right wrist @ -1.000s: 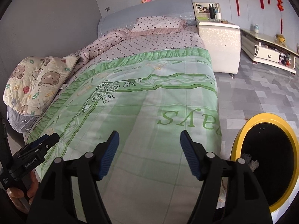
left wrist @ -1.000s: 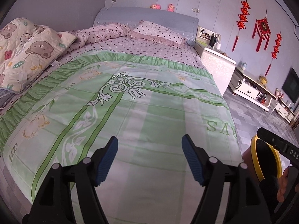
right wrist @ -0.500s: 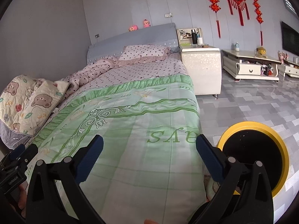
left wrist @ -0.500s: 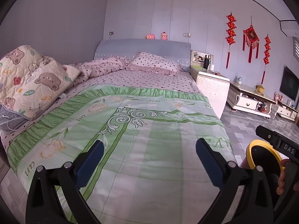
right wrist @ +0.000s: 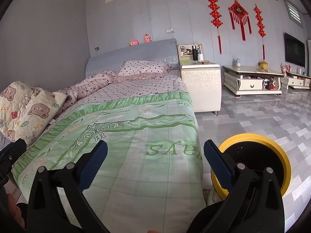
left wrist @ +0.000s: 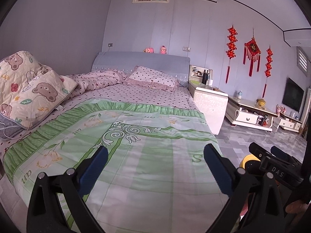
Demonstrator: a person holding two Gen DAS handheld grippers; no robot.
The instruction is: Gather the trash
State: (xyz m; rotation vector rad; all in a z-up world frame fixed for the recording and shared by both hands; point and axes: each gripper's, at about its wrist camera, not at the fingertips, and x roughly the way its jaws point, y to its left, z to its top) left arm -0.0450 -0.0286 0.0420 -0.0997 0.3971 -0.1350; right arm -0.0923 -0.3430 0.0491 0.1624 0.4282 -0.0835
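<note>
Grippers: two, the left gripper and the right gripper, each with black arms and blue fingers
Left gripper fingers: spread wide apart, holding nothing, raised over the near end of the bed
Right gripper fingers: spread wide apart, holding nothing, raised over the near right corner of the bed, the right-hand finger overlapping the bin's rim in view
Trash bin: one, a round bin with a yellow rim and black inside, standing on the floor just beside the near right corner of the bed; from the left wrist view only a sliver of yellow shows behind the other gripper
Trash: none can be made out on the bed or floor
Bedding: one green floral quilt over the near half, one pink dotted sheet beyond it, one dotted pillow at the far end, one bunched dotted duvet far left, one folded bear-print blanket at the left edge
Headboard: grey-blue, with two small pink plush toys on top
Furniture: one white nightstand right of the bed, a low white TV cabinet further right, one dark screen on the right wall
Wall: pale lilac, three red knot hangings, one small high window
Floor: glossy grey tiles
</note>
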